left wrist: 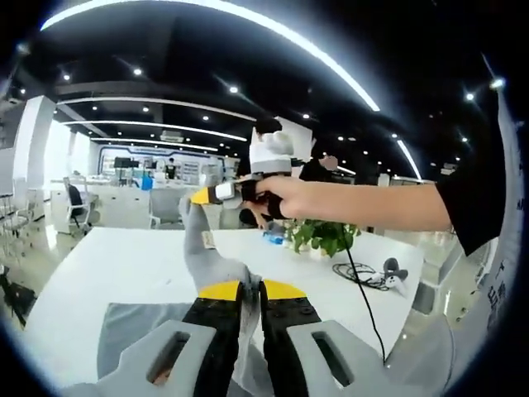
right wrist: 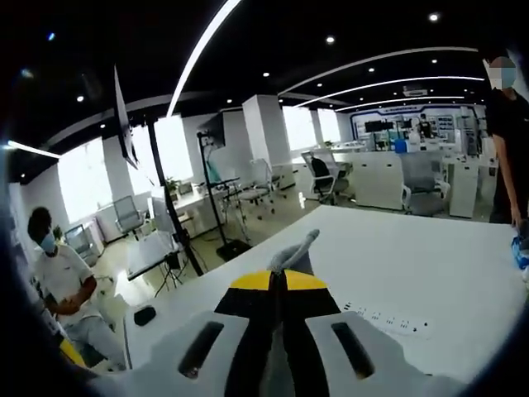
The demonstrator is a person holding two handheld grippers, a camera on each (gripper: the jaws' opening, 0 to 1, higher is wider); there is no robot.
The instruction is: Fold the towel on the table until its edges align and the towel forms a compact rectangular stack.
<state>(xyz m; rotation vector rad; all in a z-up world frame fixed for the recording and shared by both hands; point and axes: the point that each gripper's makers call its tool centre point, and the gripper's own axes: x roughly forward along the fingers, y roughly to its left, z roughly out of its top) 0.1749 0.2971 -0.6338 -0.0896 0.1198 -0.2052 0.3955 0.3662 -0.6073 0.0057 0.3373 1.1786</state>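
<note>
A large open-plan office with a dark ceiling, curved light strips and rows of white workstations surrounds a white desk (left wrist: 124, 265).

In the left gripper view, the left gripper (left wrist: 250, 291) has its yellow-tipped jaws closed on a pinch of the grey towel (left wrist: 207, 256). The cloth rises from those jaws in a narrow band up to the right gripper (left wrist: 201, 196), which a hand (left wrist: 277, 197) holds above the desk; the towel's upper end with a small label hangs at its yellow tip. More grey towel lies spread on the desk below and to the left of the left jaws. Beyond, on the desk, stand a green potted plant (left wrist: 324, 236) and a black cable (left wrist: 357, 285) running to a small grey device (left wrist: 390, 275).

In the right gripper view, the right gripper (right wrist: 278, 281) has its jaws closed on the towel (right wrist: 295, 252), a grey fold sticking out past the yellow tips, with the white desk (right wrist: 413, 256) stretching beyond. A black stand (right wrist: 178, 223) rises from the floor to the left of the desk, a seated person (right wrist: 62, 277) in white is at the far left, and another person (right wrist: 506, 149) in black stands at the right edge.
</note>
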